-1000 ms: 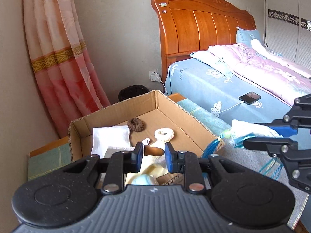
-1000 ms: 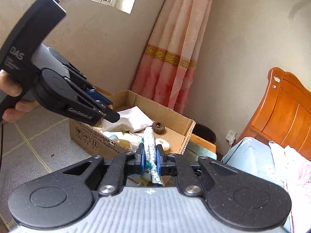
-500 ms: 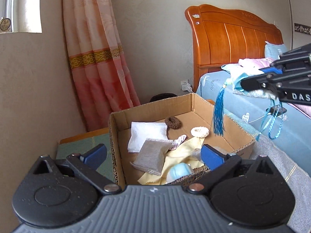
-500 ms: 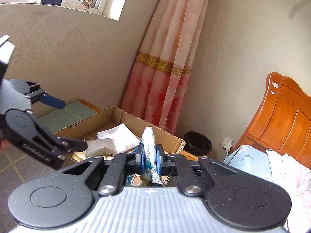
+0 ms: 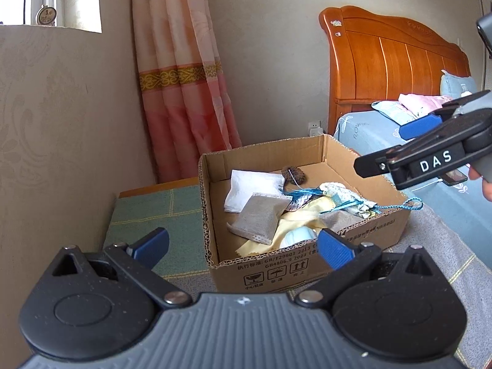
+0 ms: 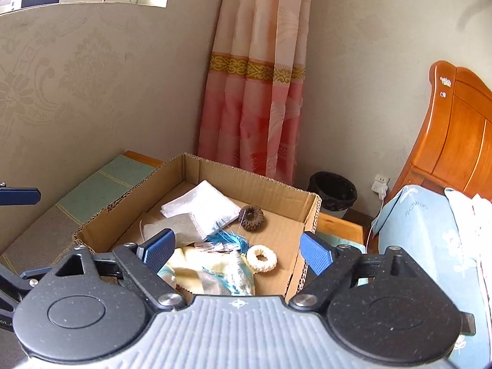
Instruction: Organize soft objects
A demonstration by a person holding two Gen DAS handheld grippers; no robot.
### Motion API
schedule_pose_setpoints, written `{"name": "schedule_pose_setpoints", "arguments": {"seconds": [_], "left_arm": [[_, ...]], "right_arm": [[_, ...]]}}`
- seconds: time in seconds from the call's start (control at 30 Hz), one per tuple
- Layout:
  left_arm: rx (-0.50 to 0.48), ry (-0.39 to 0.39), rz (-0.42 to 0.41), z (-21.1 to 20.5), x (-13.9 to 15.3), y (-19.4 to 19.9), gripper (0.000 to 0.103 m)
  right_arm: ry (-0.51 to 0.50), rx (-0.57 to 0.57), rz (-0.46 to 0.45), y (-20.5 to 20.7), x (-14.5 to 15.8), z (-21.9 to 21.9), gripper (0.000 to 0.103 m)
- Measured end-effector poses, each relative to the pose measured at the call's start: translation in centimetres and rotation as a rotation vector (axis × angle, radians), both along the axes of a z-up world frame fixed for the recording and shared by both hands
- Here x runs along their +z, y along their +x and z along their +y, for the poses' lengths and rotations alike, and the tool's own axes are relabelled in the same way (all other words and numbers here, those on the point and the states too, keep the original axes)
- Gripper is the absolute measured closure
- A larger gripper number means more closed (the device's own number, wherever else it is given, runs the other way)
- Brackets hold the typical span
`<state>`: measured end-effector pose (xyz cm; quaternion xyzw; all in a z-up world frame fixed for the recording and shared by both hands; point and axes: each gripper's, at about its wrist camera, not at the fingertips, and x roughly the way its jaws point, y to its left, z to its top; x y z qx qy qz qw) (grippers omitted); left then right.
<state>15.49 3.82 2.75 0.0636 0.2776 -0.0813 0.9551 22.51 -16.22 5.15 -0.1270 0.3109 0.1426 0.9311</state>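
Wallpapered wall fills the left of both wrist views, with a window high up. Below it a green checked mat [image 5: 153, 215] covers a low wooden platform. The left tool [image 5: 243, 246] hangs just in front of the cardboard box [image 5: 307, 264], jaws spread as wide as they go, nothing between them. A pink curtain [image 5: 184, 92] hangs behind. The open box sits on the mat and holds the soft things: a white folded cloth [image 5: 252, 184] at the back left, a grey pouch [image 5: 258, 218] lying partly over it, a brown scrunchie [image 5: 292, 174] at the back, a yellow cloth [image 5: 307, 215] in the middle, and a cream pouch with a blue tassel [image 5: 347, 196] on top, its cord draped over the near right wall. A white scrunchie [image 6: 262, 259] lies on the box floor. The right tool [image 6: 236, 250] hovers above the box; its jaws have just been opening and now stand wide, empty. A black bin [image 6: 332, 189] stands by the wall. Furthest right is the bed [image 5: 384, 70] with its orange wooden headboard.
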Motion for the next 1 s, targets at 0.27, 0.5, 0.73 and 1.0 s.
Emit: {"name": "schedule_pose_setpoints", "arguments": {"seconds": [0.27, 0.5, 0.73, 1.0], "left_arm": [[0.040, -0.001, 0.093, -0.8, 1.1, -0.6, 0.001], [0.092, -0.032, 0.139, -0.8, 1.8, -1.0, 0.001], [0.126, -0.028, 0.155, -1.0, 1.9, -1.1, 0.001], [0.142, -0.014, 0.154, -1.2, 2.0, -1.2, 0.001]], "right_arm": [[-0.017, -0.171, 0.123, -2.9, -0.5, 0.4, 0.000], [0.007, -0.274, 0.181, -5.6, -1.2, 0.4, 0.000], [0.073, -0.309, 0.181, -7.1, -1.0, 0.0, 0.000], [0.080, -0.314, 0.172, -7.4, -0.8, 0.1, 0.000]]}}
